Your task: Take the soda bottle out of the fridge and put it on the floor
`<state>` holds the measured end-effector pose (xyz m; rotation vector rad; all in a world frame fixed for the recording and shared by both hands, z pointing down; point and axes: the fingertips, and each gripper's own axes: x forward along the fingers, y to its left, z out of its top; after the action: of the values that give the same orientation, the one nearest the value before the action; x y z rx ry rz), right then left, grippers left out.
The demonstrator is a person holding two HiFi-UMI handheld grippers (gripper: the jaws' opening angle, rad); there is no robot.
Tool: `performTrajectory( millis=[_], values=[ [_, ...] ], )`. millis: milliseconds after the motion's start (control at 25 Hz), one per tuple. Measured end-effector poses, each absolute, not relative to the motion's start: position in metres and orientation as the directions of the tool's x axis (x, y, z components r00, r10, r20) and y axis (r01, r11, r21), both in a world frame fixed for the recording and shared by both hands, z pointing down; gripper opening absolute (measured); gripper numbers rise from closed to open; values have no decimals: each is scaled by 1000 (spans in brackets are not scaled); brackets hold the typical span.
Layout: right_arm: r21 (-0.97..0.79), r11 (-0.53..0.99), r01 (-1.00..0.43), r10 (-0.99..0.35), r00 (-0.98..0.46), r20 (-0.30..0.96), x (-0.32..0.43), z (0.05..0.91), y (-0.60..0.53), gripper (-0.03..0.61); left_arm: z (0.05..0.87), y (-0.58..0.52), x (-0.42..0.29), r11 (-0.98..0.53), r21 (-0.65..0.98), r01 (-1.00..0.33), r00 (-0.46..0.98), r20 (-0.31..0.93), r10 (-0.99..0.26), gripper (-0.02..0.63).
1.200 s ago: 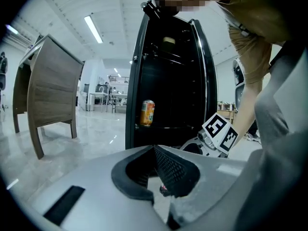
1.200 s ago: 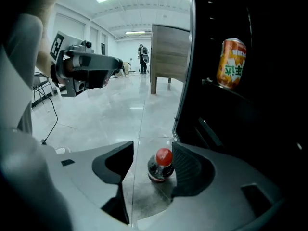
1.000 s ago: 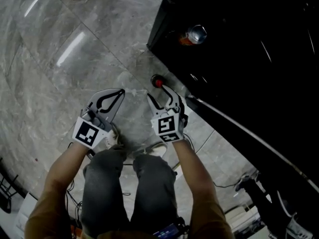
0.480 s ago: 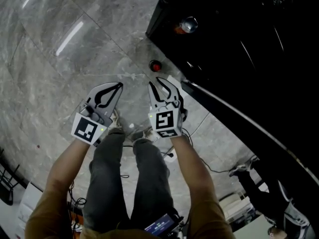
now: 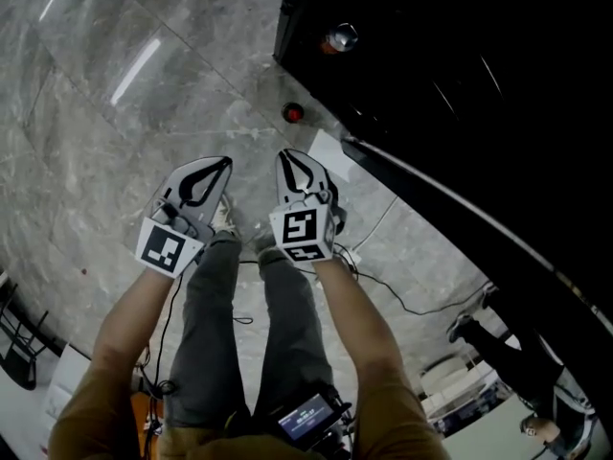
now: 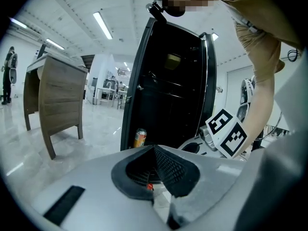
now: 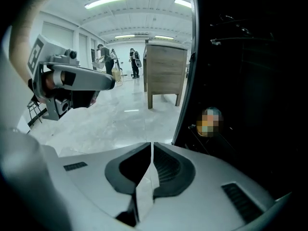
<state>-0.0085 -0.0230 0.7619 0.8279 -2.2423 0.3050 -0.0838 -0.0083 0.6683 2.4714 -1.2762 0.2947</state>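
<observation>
Shows the red-capped soda bottle (image 5: 293, 113) standing on the floor (image 5: 115, 161) just beside the open fridge (image 5: 460, 84), with right claw (image 5: 289, 157) just closed on nothing and left claw (image 5: 224, 163) shut, empty. Probably light, smooth, slightly yielding; best gripped round the body.

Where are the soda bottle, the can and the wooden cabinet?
soda bottle (image 5: 293, 113): head view, its red cap.
can (image 5: 340, 38): head view, its shiny top.
wooden cabinet (image 7: 166, 69): right gripper view, its wide panel.
</observation>
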Motion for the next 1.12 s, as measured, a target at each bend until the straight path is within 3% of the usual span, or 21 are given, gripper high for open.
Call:
performTrajectory(
  millis=[560, 1120],
  values=[
    [28, 748, -663, -499, -534, 682, -3, 699, -15, 2, 619, 5, -73, -510, 257, -821, 569, 298, -767, 2],
    [43, 721, -692, -584, -572, 576, 5, 592, -29, 2, 540, -5, -61, -521, 216, -826, 563, 249, -788, 2]
  ],
)
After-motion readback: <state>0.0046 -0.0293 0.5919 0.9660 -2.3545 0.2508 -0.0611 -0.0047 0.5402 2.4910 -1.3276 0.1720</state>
